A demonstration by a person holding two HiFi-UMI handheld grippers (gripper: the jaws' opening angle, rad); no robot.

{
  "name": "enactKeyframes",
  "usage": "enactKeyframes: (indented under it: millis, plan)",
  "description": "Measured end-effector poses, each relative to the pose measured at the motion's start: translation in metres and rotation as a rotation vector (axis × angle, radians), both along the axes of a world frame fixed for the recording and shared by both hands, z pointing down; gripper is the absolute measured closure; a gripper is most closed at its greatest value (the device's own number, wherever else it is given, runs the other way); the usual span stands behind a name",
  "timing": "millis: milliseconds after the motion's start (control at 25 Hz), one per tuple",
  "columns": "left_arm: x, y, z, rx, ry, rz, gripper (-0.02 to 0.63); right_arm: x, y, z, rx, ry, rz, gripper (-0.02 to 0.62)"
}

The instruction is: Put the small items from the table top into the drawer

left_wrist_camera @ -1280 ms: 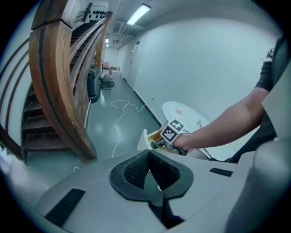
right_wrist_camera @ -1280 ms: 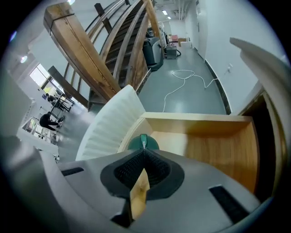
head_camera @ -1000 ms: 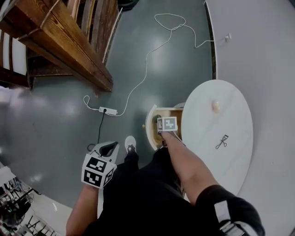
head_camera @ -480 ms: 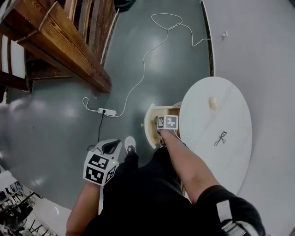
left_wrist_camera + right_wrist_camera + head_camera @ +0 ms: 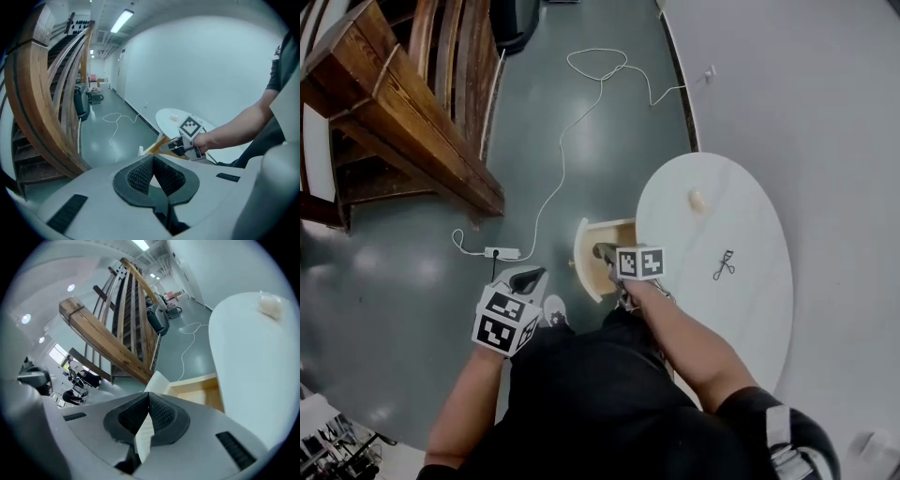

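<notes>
The white oval table [image 5: 712, 309] carries a small beige lump [image 5: 697, 200] and an eyelash curler [image 5: 724, 265]. Its drawer [image 5: 584, 267] stands pulled out to the left, with a white front and a wooden inside [image 5: 197, 390]. My right gripper [image 5: 602, 251] hovers over the drawer, pointing at the white front. Its jaws [image 5: 147, 420] are shut. A white strip shows in the gap, in line with the drawer front; I cannot tell whether it is held. My left gripper [image 5: 528, 278] hangs over the floor beside my leg, shut and empty [image 5: 153, 176]. The lump [image 5: 272, 305] also shows in the right gripper view.
A wooden staircase [image 5: 403, 112] fills the upper left. A power strip [image 5: 502, 253] with a long white cable [image 5: 562, 150] lies on the grey floor left of the drawer. My shoe [image 5: 553, 309] is just below the drawer front. A white wall runs along the right.
My right gripper has drawn back from inside the drawer, and its jaws now show above it. The left gripper has stayed about where it was. The head view has shifted.
</notes>
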State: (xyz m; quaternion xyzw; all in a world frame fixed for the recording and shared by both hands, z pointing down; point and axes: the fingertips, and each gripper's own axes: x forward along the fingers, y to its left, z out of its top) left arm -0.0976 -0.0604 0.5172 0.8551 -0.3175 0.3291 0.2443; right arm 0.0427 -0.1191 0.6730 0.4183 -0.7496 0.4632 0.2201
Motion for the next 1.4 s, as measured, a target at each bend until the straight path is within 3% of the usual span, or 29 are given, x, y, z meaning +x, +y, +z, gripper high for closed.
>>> enactKeyframes:
  millis: [320, 640, 1040, 1400]
  plan:
    - [0.039, -0.011, -0.022, 0.044, 0.070, 0.089, 0.592, 0.013, 0.020, -0.118, 0.261, -0.029, -0.021, 0.588]
    - [0.061, -0.027, -0.034, 0.105, 0.070, 0.169, 0.592, 0.051, 0.037, -0.172, 0.419, 0.048, 0.046, 0.588]
    - [0.132, -0.015, -0.020, 0.089, 0.036, 0.351, 0.592, 0.159, 0.059, -0.155, 0.404, 0.189, 0.255, 0.588]
    - [0.177, -0.013, -0.020, 0.077, 0.024, 0.434, 0.592, 0.273, 0.090, -0.119, 0.309, 0.382, 0.452, 0.588]
